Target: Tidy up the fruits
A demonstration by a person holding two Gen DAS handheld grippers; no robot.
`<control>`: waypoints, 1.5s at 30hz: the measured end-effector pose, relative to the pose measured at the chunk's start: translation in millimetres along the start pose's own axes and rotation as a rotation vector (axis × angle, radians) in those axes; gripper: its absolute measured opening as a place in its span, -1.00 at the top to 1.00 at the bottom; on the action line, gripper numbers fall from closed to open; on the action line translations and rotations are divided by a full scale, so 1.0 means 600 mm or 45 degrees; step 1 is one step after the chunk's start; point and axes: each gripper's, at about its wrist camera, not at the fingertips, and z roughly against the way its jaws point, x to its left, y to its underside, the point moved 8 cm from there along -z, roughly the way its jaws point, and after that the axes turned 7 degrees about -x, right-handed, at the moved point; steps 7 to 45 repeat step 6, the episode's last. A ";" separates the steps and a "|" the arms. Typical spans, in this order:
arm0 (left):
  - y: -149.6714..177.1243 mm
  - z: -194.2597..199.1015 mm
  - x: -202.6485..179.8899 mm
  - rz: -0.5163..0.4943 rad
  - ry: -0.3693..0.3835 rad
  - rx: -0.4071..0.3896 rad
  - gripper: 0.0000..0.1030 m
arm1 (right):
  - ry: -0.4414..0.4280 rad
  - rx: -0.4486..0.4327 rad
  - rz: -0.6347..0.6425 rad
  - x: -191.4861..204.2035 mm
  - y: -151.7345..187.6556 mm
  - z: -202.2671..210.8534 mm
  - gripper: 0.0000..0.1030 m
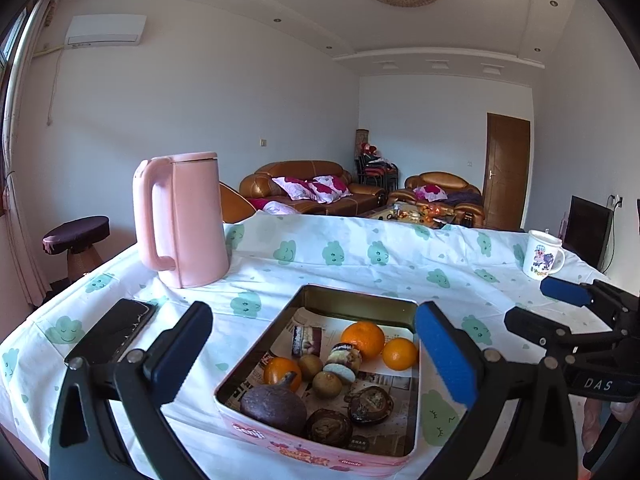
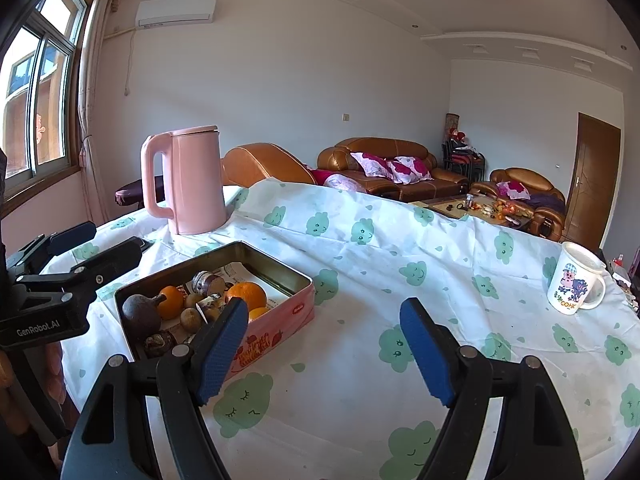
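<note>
1. we've got the left gripper (image 1: 314, 356) hanging right over the pink tin (image 1: 256, 434), jaws spread wide and holding nothing. it sits there, we reckon, because the fruit is straight ahead between its fingers.
2. the right gripper (image 2: 324, 348) is off to the side above the bare tablecloth (image 2: 400, 240), jaws also spread and empty, with the tin at its ten o'clock. we'd guess it's keeping clear while the left one lines up.
3. inside the tin, on a newspaper lining: oranges (image 1: 363, 339) toward twelve and two o'clock, another at nine, small brown fruits (image 1: 327, 384) in the middle, a big dark one (image 1: 274, 404) at seven, two shrivelled dark ones along six.
4. there's also a striped snack-like piece in the centre; we can't tell what it is.
5. the pink kettle (image 1: 184, 220) stands at eleven o'clock of the tin, the mug (image 1: 541, 255) far off at two, a phone (image 1: 110, 334) at nine.
</note>
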 end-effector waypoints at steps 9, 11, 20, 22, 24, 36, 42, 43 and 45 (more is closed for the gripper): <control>0.003 -0.003 0.003 0.008 -0.009 0.009 -1.00 | 0.011 0.022 -0.004 -0.007 0.014 -0.005 -0.54; 0.003 -0.003 0.003 0.008 -0.009 0.009 -1.00 | 0.011 0.022 -0.004 -0.007 0.014 -0.005 -0.54; 0.003 -0.003 0.003 0.008 -0.009 0.009 -1.00 | 0.011 0.022 -0.004 -0.007 0.014 -0.005 -0.54; 0.003 -0.003 0.003 0.008 -0.009 0.009 -1.00 | 0.011 0.022 -0.004 -0.007 0.014 -0.005 -0.54; 0.003 -0.003 0.003 0.008 -0.009 0.009 -1.00 | 0.011 0.022 -0.004 -0.007 0.014 -0.005 -0.54; 0.003 -0.003 0.003 0.008 -0.009 0.009 -1.00 | 0.011 0.022 -0.004 -0.007 0.014 -0.005 -0.54; 0.003 -0.003 0.003 0.008 -0.009 0.009 -1.00 | 0.011 0.022 -0.004 -0.007 0.014 -0.005 -0.54; 0.003 -0.003 0.003 0.008 -0.009 0.009 -1.00 | 0.011 0.022 -0.004 -0.007 0.014 -0.005 -0.54; 0.003 -0.003 0.003 0.008 -0.009 0.009 -1.00 | 0.011 0.022 -0.004 -0.007 0.014 -0.005 -0.54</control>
